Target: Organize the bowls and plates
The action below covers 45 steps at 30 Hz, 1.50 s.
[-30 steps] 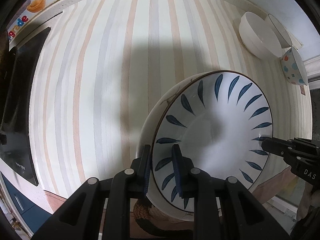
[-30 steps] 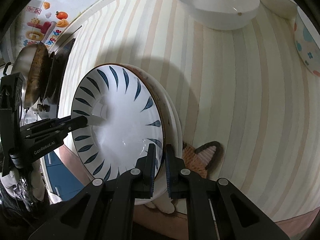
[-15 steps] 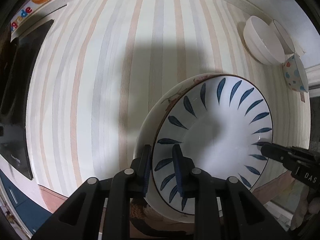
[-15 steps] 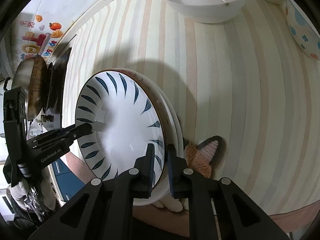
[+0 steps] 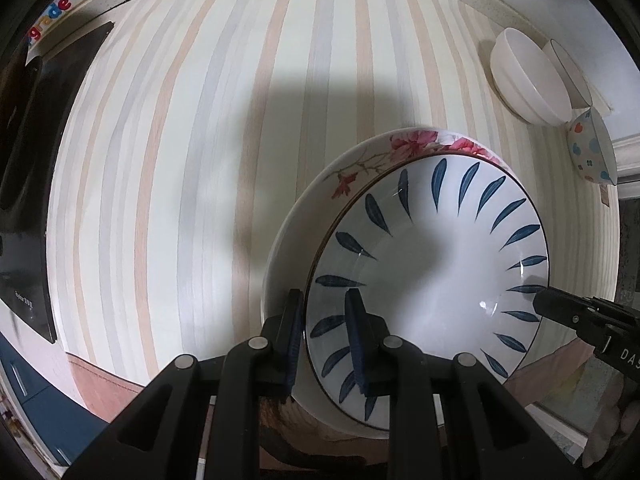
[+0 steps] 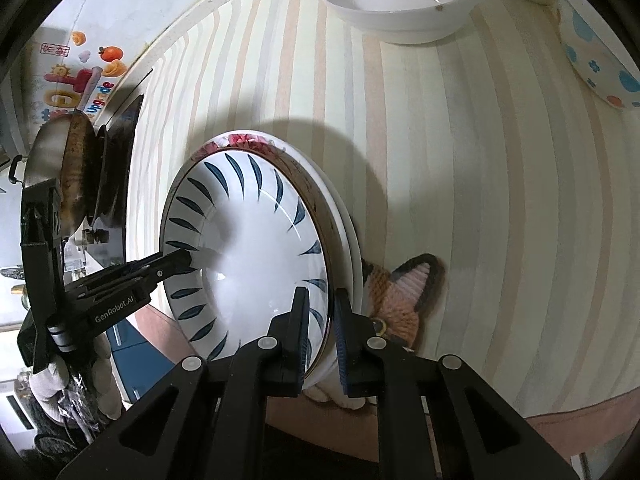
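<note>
Left wrist view: both the left hand-held gripper [image 5: 323, 332] and right hand-held gripper [image 6: 321, 330] clamped opposite rims of the stacked plates [image 5: 432, 264] above the desk [image 5: 200, 160]; uneven pull could slide them apart.

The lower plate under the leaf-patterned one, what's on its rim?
Pink-red flowers on white, clearest in the left wrist view: lower plate.

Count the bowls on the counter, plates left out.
3: a wide white bowl at the far right of the striped counter, a second white bowl behind it, a dotted bowl just nearer. Others may lie out of view.
</note>
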Each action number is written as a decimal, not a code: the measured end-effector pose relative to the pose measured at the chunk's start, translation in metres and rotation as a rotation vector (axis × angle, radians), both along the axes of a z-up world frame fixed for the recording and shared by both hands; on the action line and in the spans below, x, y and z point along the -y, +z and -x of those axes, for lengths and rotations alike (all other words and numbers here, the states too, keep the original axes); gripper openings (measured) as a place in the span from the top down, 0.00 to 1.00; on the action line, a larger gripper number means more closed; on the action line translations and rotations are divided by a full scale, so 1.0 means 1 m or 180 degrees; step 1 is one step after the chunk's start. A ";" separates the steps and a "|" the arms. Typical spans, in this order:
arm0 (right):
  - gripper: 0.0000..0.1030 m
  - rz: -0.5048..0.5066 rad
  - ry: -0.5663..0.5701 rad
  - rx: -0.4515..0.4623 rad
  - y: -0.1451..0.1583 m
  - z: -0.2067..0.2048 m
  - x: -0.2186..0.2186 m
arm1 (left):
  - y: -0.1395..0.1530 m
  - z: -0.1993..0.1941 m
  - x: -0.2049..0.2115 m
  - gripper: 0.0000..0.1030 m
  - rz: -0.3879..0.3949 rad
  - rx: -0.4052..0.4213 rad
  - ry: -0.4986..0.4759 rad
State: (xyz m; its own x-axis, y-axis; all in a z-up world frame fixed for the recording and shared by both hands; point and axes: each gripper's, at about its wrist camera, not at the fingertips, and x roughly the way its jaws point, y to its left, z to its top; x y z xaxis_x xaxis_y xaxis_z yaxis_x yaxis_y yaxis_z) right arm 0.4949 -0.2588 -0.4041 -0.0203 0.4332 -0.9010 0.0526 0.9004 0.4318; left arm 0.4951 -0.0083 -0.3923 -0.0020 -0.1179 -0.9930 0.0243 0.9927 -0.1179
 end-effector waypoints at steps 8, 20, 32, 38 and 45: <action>0.85 0.0177 -0.0029 0.0104 0.010 0.003 -0.001 | 0.011 0.003 -0.003 0.81 -0.0114 0.0110 -0.0019; 0.72 0.0661 -0.0040 0.0673 0.079 0.059 -0.029 | 0.093 0.060 0.001 0.79 -0.0260 0.0751 -0.0101; 0.43 0.0823 -0.0138 0.1237 0.171 0.167 -0.063 | 0.176 0.156 -0.001 0.70 -0.0118 0.1297 -0.0104; 0.25 0.0785 -0.0204 0.1416 0.206 0.214 -0.069 | 0.205 0.196 -0.006 0.54 -0.0096 0.1477 -0.0146; 0.10 0.0825 -0.0209 0.1586 0.230 0.242 -0.071 | 0.216 0.210 -0.007 0.17 -0.0063 0.1556 -0.0122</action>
State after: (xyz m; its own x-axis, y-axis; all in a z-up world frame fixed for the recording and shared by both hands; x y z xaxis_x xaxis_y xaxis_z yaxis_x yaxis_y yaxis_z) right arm 0.2528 -0.1874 -0.1741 0.4543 0.1826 -0.8719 -0.0414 0.9820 0.1841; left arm 0.2849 -0.0013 -0.1764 0.4610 -0.1080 -0.8808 0.1086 0.9920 -0.0648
